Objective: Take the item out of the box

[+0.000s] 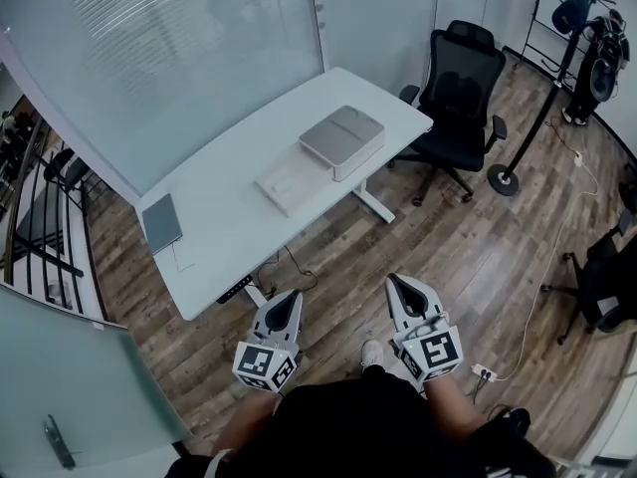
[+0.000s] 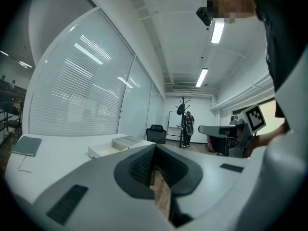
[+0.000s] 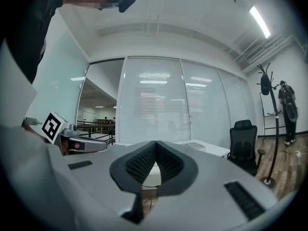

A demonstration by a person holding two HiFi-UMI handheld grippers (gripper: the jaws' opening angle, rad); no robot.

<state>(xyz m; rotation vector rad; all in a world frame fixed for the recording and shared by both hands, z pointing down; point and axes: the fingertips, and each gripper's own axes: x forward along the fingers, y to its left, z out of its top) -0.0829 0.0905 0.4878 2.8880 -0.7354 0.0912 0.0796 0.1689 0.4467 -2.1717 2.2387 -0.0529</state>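
A flat grey box [image 1: 341, 139] lies on the white desk [image 1: 229, 227], with a white shallow tray or lid [image 1: 291, 180] touching its near-left side. What the box holds is hidden. Both grippers hang low in front of the person, well short of the desk over the wood floor. My left gripper [image 1: 294, 297] is shut with nothing between its jaws, and my right gripper [image 1: 396, 282] is shut and empty too. In the left gripper view the box [image 2: 126, 141] and tray [image 2: 103, 149] show far ahead beyond the closed left gripper [image 2: 155, 149]. The right gripper [image 3: 156, 144] points toward the desk [image 3: 211, 149].
A grey notebook [image 1: 161, 223] with a cable lies at the desk's left end. A black office chair [image 1: 460, 98] stands right of the desk, a coat stand [image 1: 542, 118] beyond it, another chair [image 1: 607, 277] at far right. A power strip [image 1: 483, 371] lies on the floor. Glass walls run behind.
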